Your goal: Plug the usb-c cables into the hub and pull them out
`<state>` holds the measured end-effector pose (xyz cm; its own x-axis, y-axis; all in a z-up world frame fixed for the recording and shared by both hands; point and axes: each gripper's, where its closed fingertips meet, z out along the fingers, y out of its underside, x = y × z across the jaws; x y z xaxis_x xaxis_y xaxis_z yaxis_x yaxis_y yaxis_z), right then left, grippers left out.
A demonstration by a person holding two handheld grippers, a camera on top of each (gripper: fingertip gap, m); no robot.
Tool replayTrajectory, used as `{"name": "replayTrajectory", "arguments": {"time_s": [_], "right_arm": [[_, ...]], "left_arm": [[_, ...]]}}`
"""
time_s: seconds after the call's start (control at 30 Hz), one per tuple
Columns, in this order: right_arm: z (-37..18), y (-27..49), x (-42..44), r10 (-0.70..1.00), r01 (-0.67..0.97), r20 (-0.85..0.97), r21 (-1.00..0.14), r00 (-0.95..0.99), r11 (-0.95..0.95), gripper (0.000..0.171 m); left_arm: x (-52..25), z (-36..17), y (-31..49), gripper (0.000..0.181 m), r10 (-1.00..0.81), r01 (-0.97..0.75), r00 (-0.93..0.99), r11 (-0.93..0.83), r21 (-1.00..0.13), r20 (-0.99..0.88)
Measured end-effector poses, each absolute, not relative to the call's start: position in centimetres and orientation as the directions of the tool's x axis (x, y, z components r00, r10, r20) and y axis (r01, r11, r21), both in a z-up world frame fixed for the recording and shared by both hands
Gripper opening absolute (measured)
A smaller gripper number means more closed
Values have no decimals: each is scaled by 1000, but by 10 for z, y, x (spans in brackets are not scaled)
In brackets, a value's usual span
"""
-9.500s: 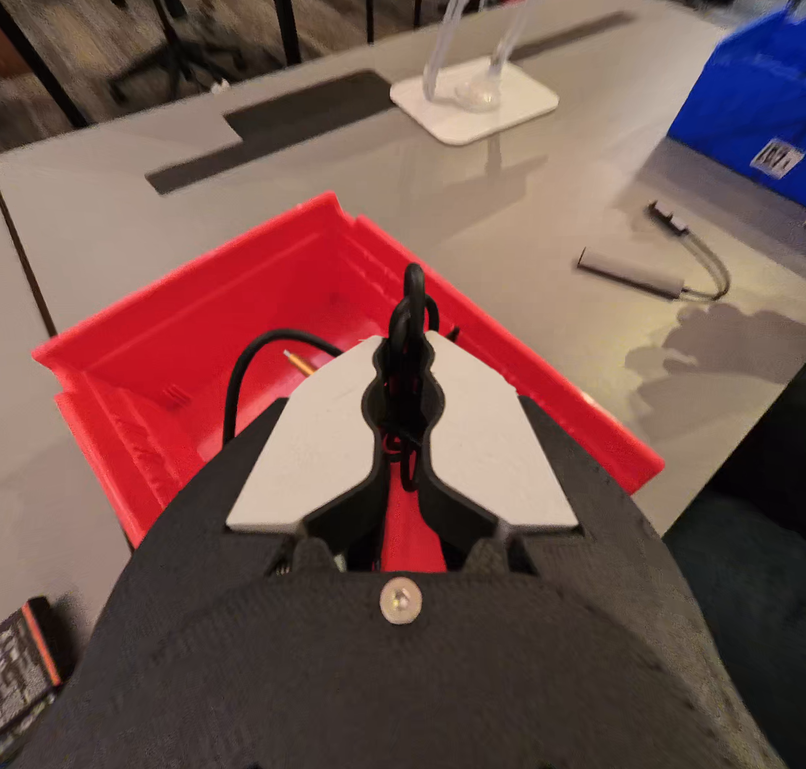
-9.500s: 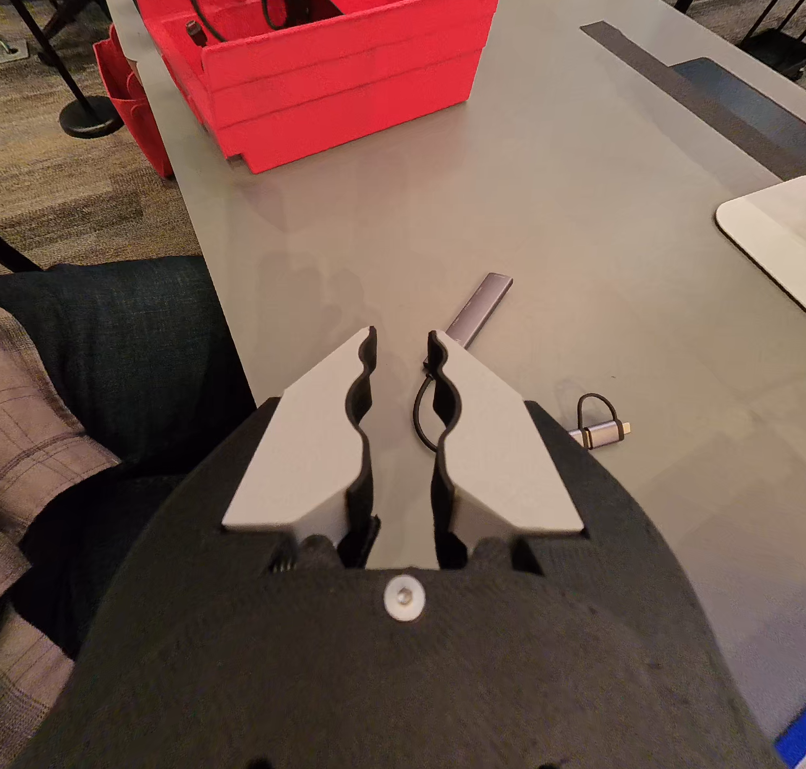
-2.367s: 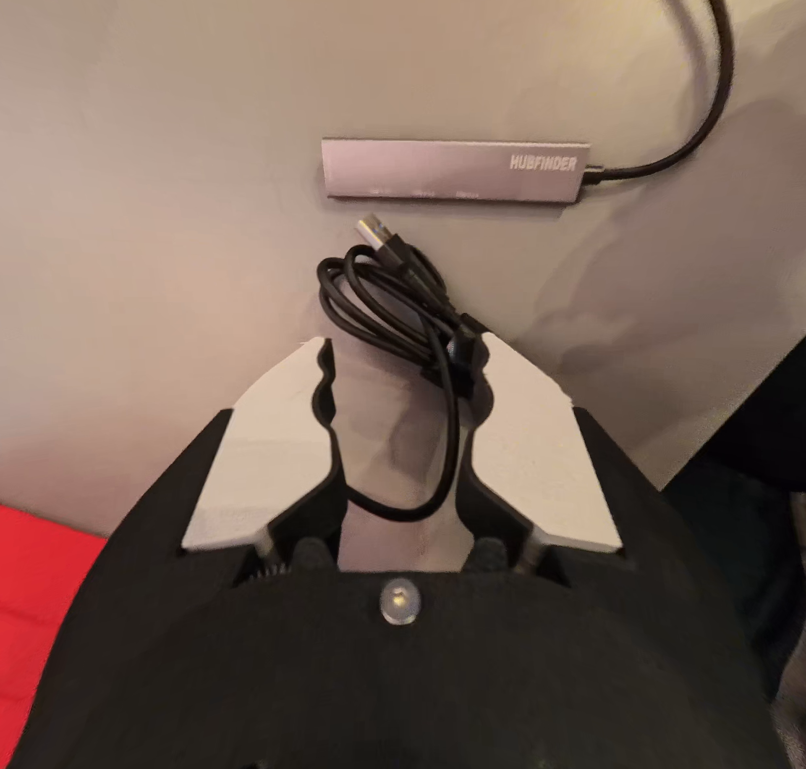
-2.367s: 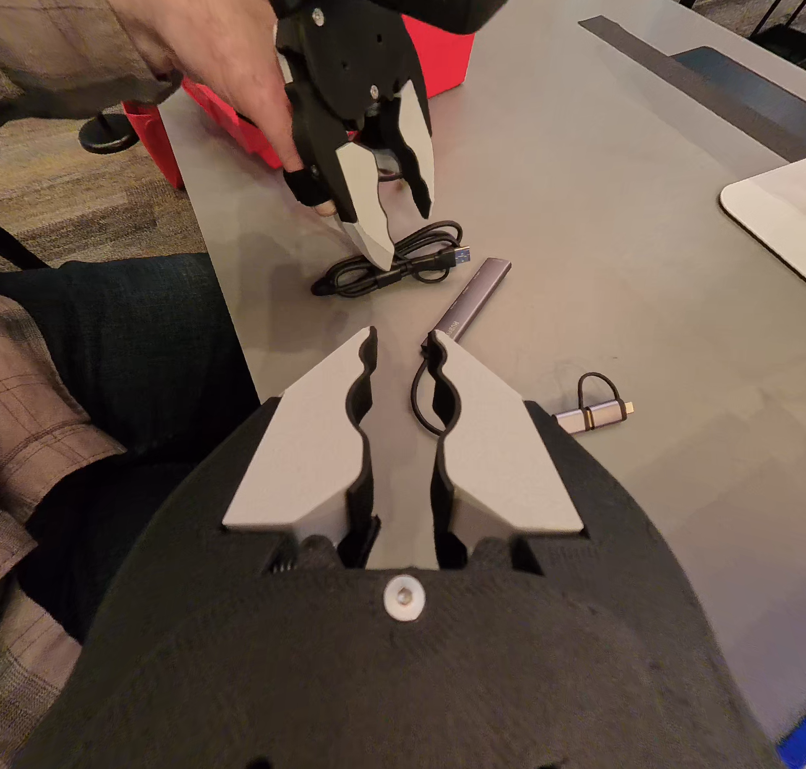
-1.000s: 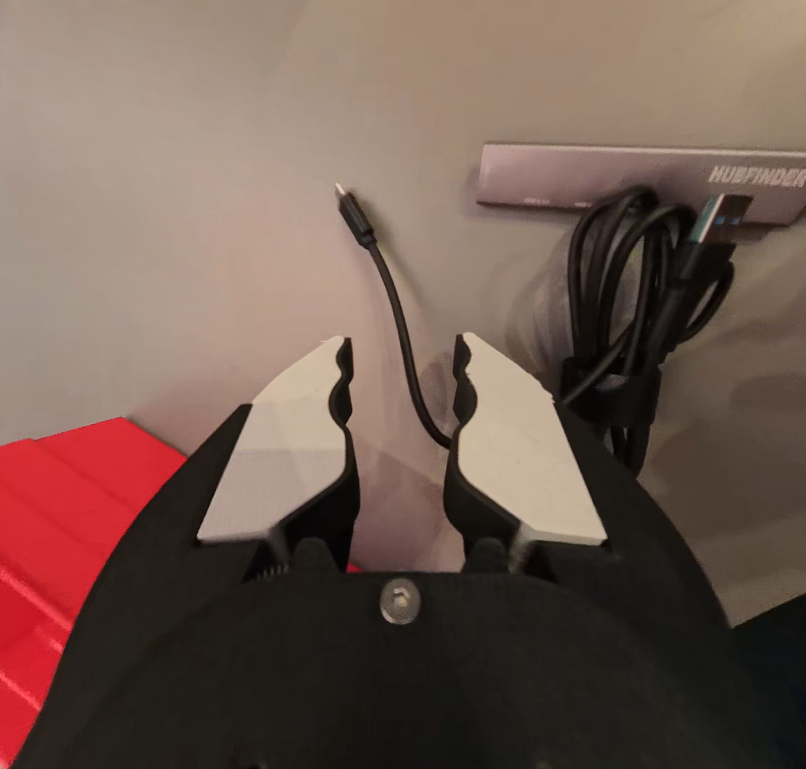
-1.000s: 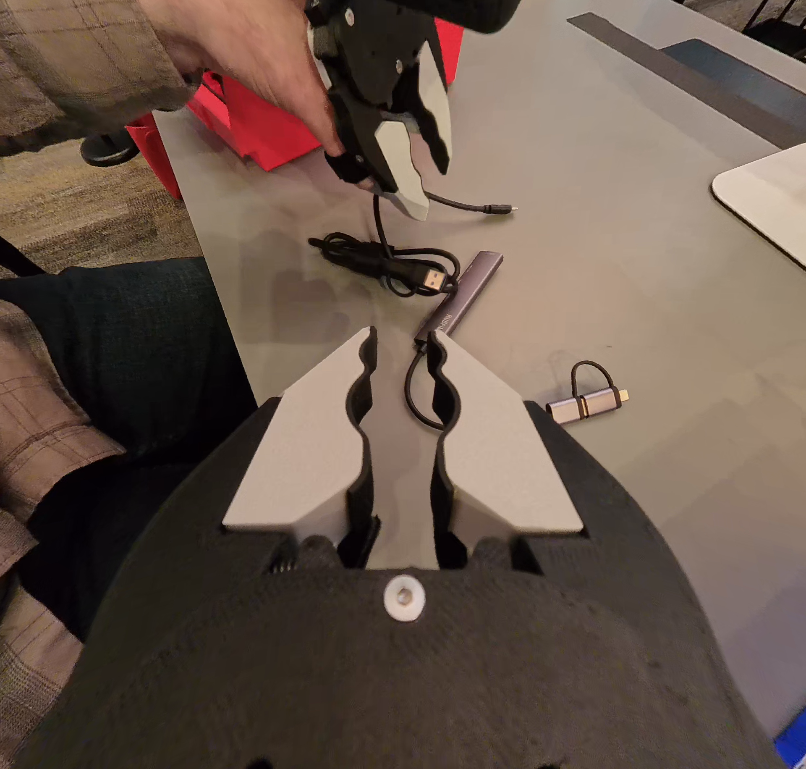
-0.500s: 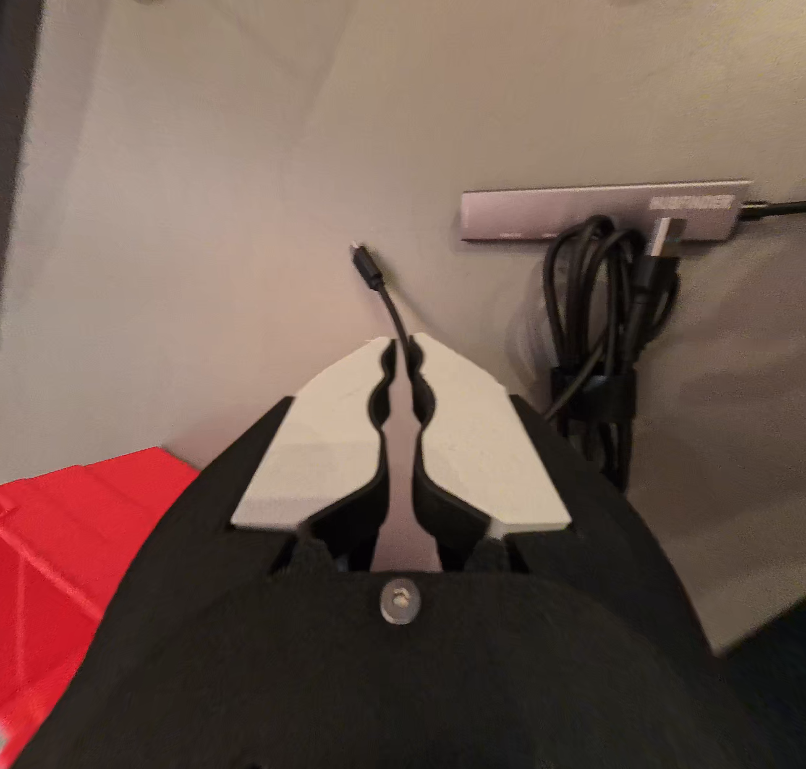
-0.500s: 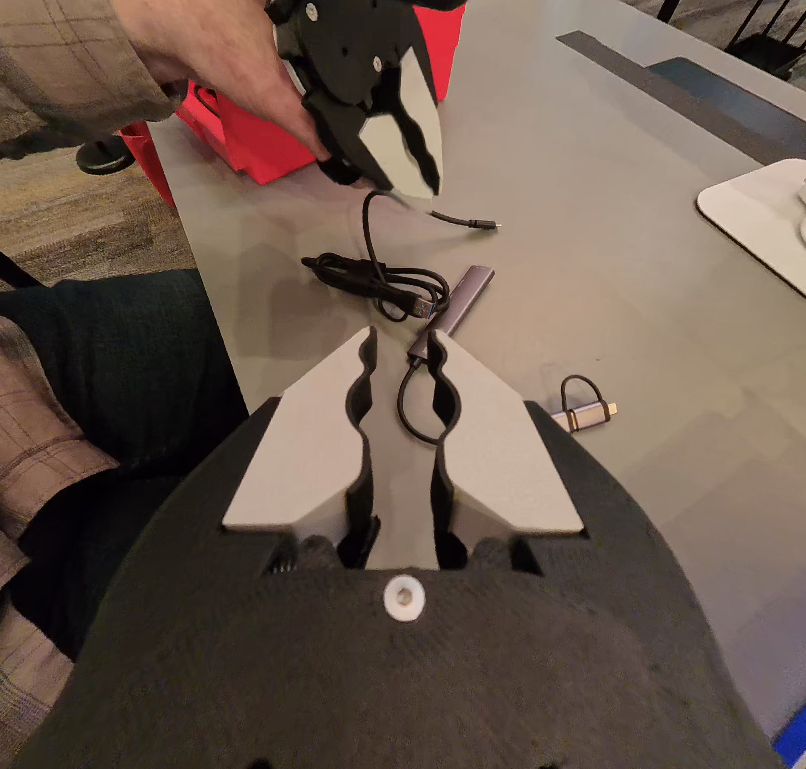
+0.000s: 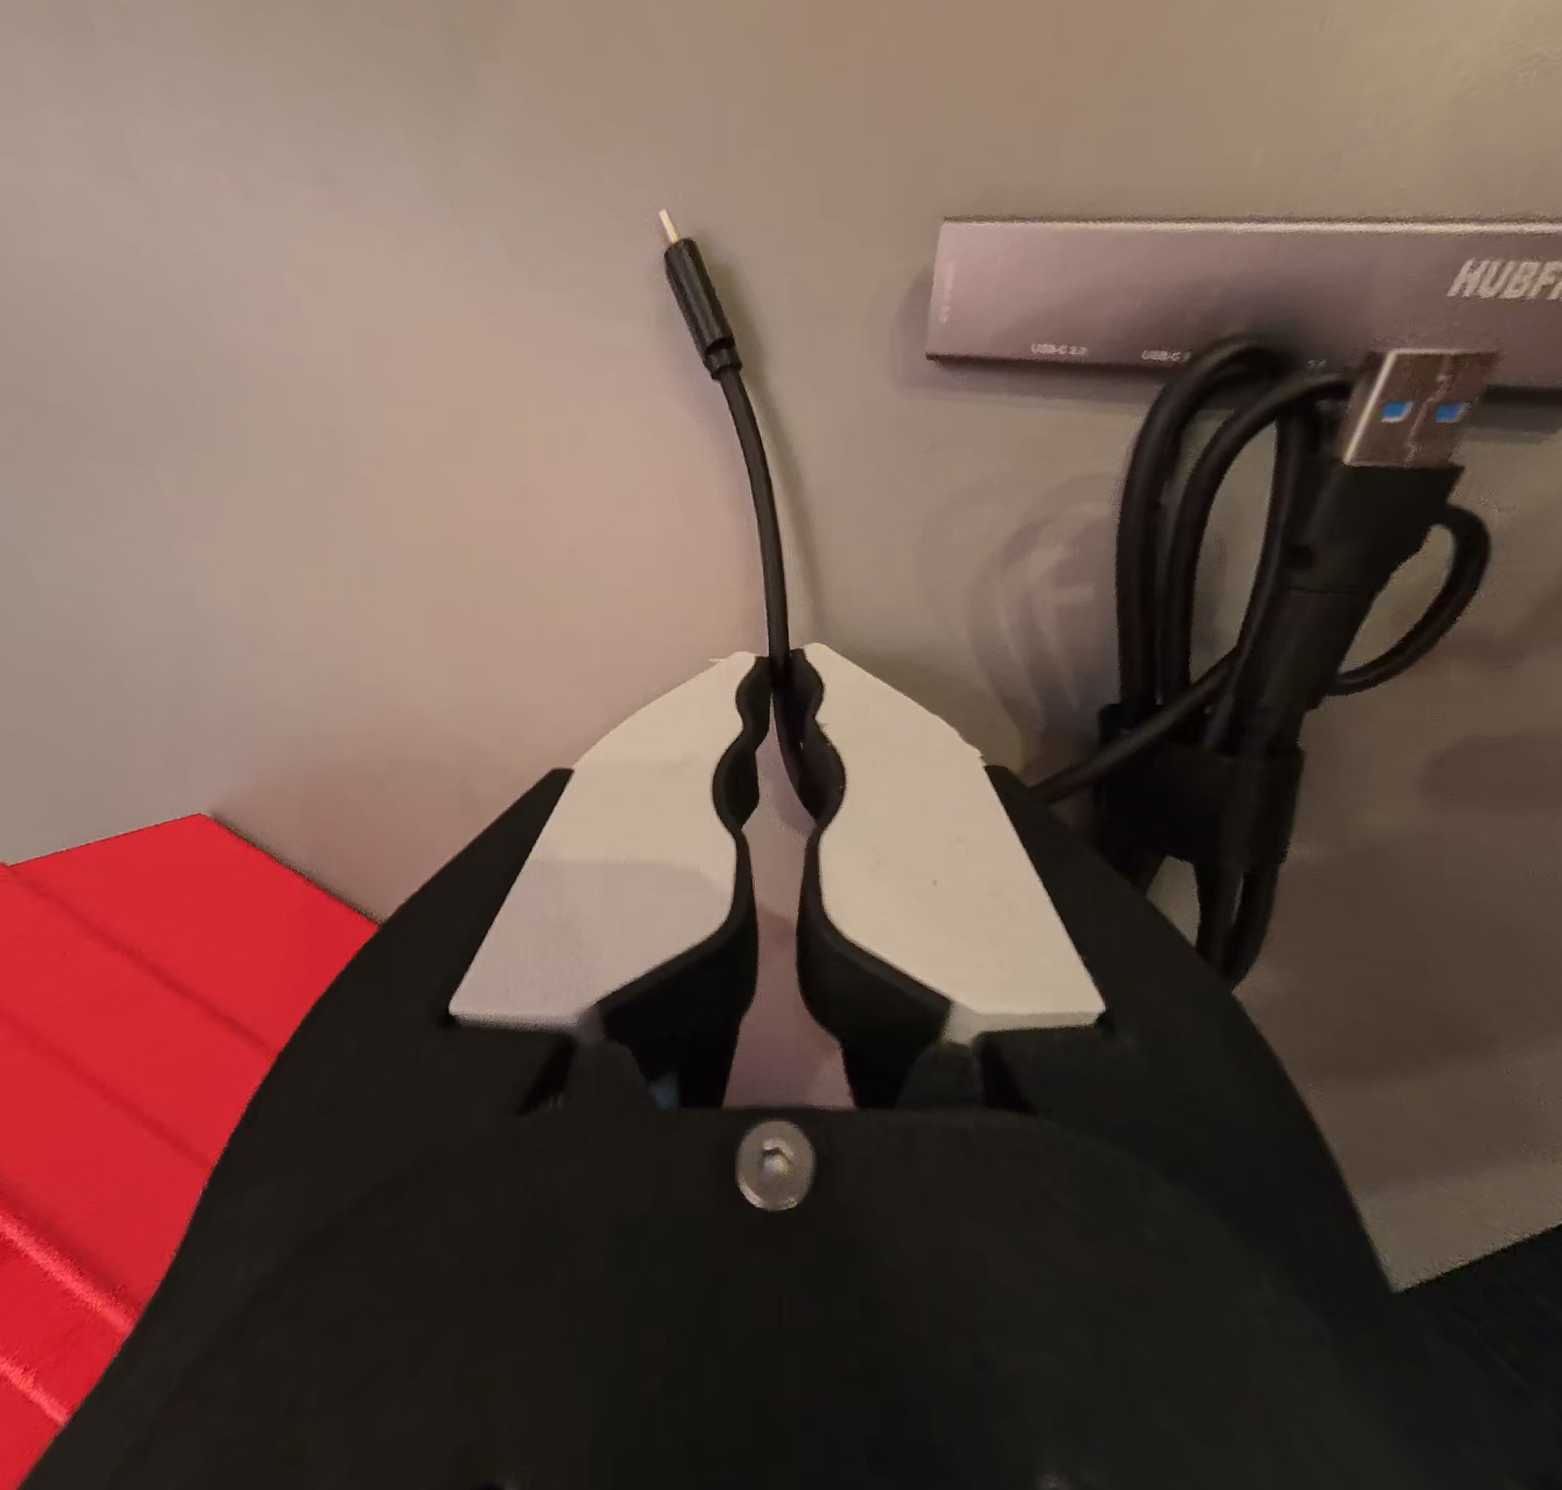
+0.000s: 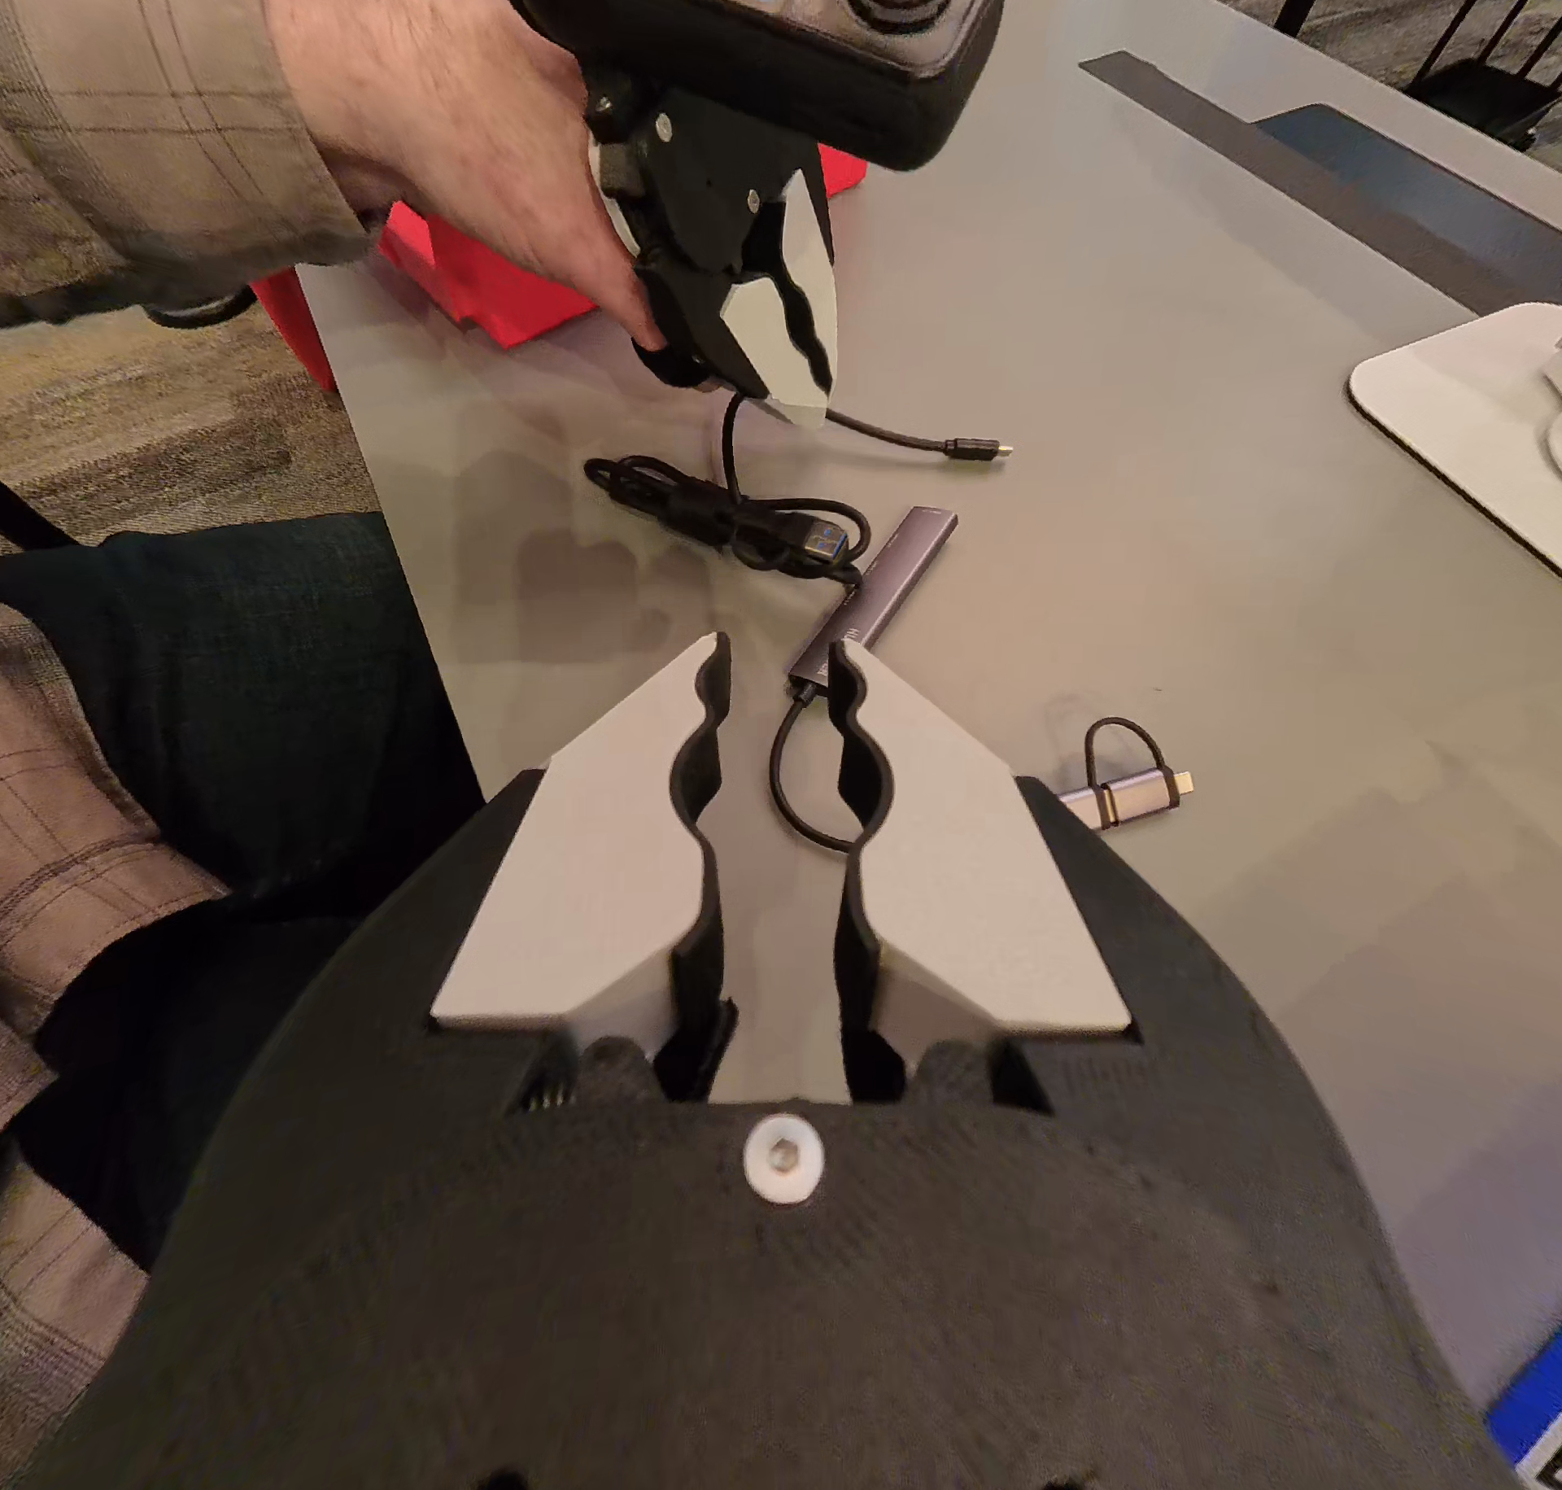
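My left gripper (image 9: 773,663) is shut on a thin black USB-C cable (image 9: 765,511), a short way behind its plug (image 9: 693,300), which sticks out ahead above the grey table. The grey hub (image 9: 1226,291) lies to the right of the plug, apart from it. The cable's coiled bundle (image 9: 1226,604) with a USB-A plug (image 9: 1411,409) lies against the hub. In the right wrist view the left gripper (image 10: 803,409) holds the cable with its plug (image 10: 976,447) beyond the hub (image 10: 896,579). My right gripper (image 10: 778,655) is open and empty above the hub's own short cord (image 10: 786,781).
A small grey adapter with a black loop (image 10: 1124,790) lies right of my right gripper. A red box (image 9: 127,1027) stands at the table's left end. A white pad (image 10: 1471,409) lies at the far right. A person's sleeve and hand (image 10: 406,122) hold the left gripper. My hands' fingertips stand some 20 centimeters from each other.
My left gripper went from open around the cable to shut on it, and has lifted the plug end off the table. The right gripper stayed open and hardly moved.
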<state>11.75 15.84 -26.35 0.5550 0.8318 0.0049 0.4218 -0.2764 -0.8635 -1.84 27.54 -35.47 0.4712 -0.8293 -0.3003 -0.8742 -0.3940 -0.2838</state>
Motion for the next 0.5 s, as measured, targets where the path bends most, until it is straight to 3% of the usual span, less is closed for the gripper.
{"name": "replayTrajectory", "arguments": {"time_s": [0.3,0.5], "right_arm": [[-252,173,116,817,404,24,-877,576,-260,21],[-231,199,115,779,354,47,-907,625,-229,28]], "left_arm": [[-5,-321,282,4,-813,-890,413,-263,-373,-412],[10,-279,285,3,-727,-918,296,-36,-396,-619]]}}
